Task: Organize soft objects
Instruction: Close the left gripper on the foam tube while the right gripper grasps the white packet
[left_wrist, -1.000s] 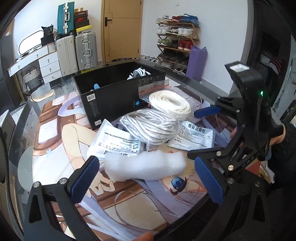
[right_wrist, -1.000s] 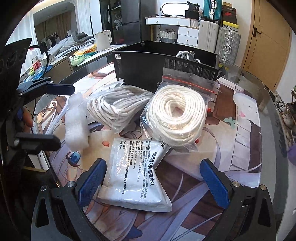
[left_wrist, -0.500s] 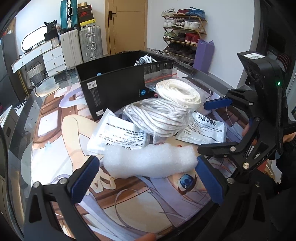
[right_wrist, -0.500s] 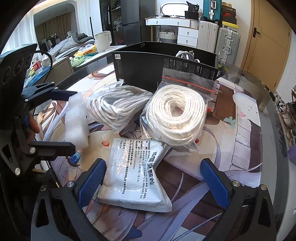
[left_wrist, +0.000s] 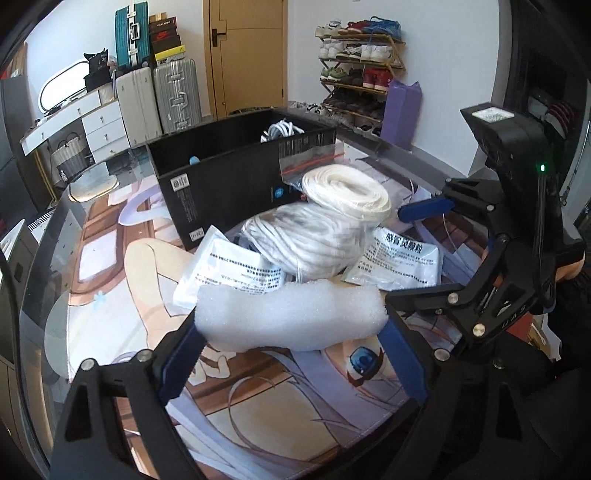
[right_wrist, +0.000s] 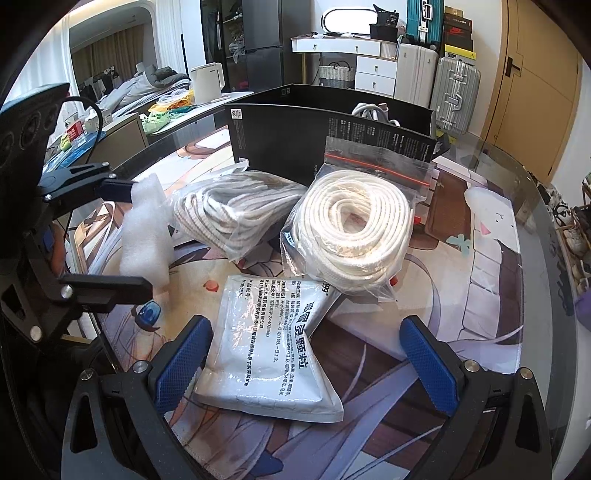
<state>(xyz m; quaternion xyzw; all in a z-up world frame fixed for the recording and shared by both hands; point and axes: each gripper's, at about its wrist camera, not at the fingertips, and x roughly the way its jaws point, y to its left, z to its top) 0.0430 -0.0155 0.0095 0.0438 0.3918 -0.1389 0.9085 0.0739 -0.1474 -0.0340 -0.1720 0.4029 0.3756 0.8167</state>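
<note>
The left gripper (left_wrist: 291, 354) has its blue-padded fingers (left_wrist: 181, 360) pressed against the two ends of the white foam roll (left_wrist: 291, 317), which sits low in the centre of the left wrist frame, apparently lifted just off the printed table mat (left_wrist: 258, 413). The right gripper (right_wrist: 303, 363) hangs released over the white medicine sachet (right_wrist: 273, 354) at the bottom centre of its own frame, grasping nothing. The likely step is carrying the foam to the black box (left_wrist: 221, 177) in the upper middle. Foam gives under pressure, so the squeeze should stay just firm enough to hold it, and the roll should travel level and high enough to pass over the bagged white rope coil (left_wrist: 347, 192) and the bagged grey cord bundle (left_wrist: 303, 240) lying between it and the box rim.
</note>
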